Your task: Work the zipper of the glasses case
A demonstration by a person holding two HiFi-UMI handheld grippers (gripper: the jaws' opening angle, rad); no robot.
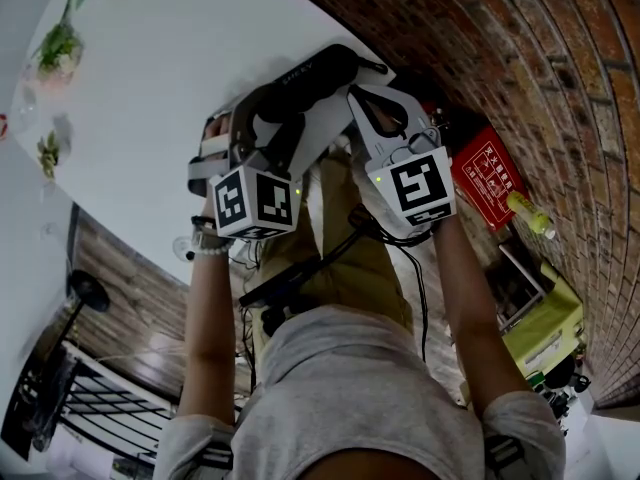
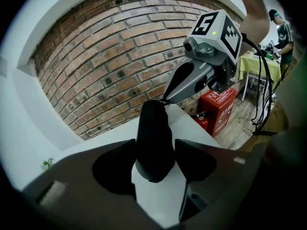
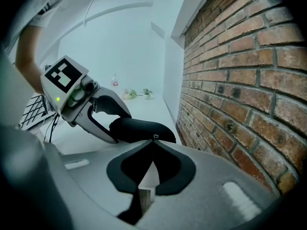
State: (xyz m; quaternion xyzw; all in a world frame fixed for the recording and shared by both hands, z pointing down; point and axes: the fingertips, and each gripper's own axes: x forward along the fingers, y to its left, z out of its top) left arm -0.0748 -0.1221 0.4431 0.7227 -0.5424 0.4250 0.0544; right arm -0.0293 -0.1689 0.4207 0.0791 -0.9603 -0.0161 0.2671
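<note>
The glasses case (image 1: pixel 310 78) hangs in the air just above the white table (image 1: pixel 150 78), close to the table's far edge where it meets the brick wall (image 1: pixel 530 48). The left gripper (image 1: pixel 268 123) has its tongs clamped across one end of the case, which looks meant to steady it so a pull on the zipper has something to work against. The right gripper (image 1: pixel 365 103) comes in from the other end, its tongs pinched tightly together at the tip of the case on what looks like the small metal zipper pull (image 3: pixel 155 136). Towards the wall there is little room, and past the table's edge a red box (image 1: pixel 487 183) stands on the floor. Open tabletop stretches the other way, so I judge the zipper can run safely along the case.
</note>
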